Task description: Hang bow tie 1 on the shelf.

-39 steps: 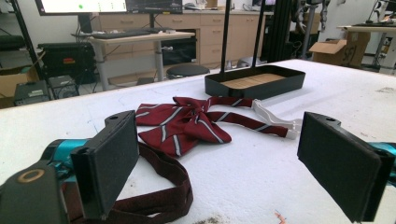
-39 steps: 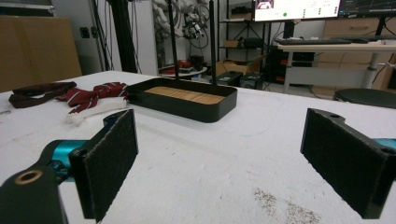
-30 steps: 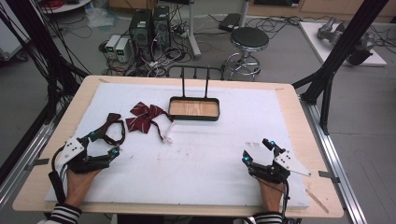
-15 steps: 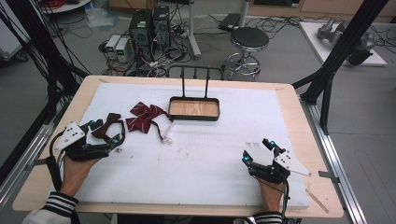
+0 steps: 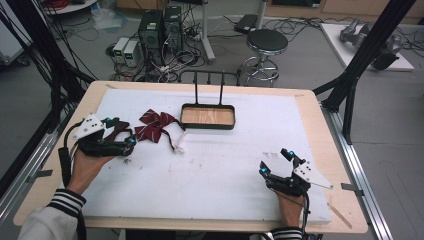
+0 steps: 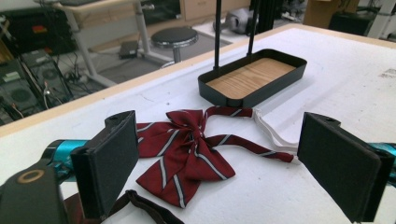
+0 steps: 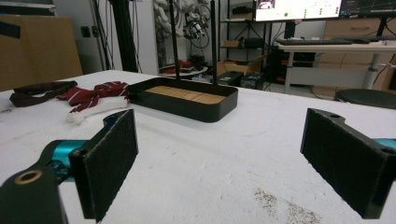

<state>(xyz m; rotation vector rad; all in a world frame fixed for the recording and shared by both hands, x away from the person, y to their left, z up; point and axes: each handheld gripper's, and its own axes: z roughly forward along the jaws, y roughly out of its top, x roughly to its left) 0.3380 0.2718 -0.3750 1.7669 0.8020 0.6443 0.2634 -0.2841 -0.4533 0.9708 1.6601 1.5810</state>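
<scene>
While cables, computer towers [image 5: 160,30] and a stool [image 5: 267,42] crowd the floor behind, the worktop [image 5: 310,107] carries a white mat. At its left, the left claw [image 5: 131,141] stands wide apart, empty, just beside a striped maroon bow tie [image 6: 187,149]. Beyond sits a black tray [image 5: 208,116] with a wooden floor. Near the right front, the right claw [image 5: 274,161] gapes empty above the mat.

Left tool [image 5: 131,142] beside striped bow tie [image 5: 156,125], possibly touching. Right tool [image 5: 274,160] well apart, low on white worktop [image 5: 225,160]. Tray [image 5: 208,116] behind.
</scene>
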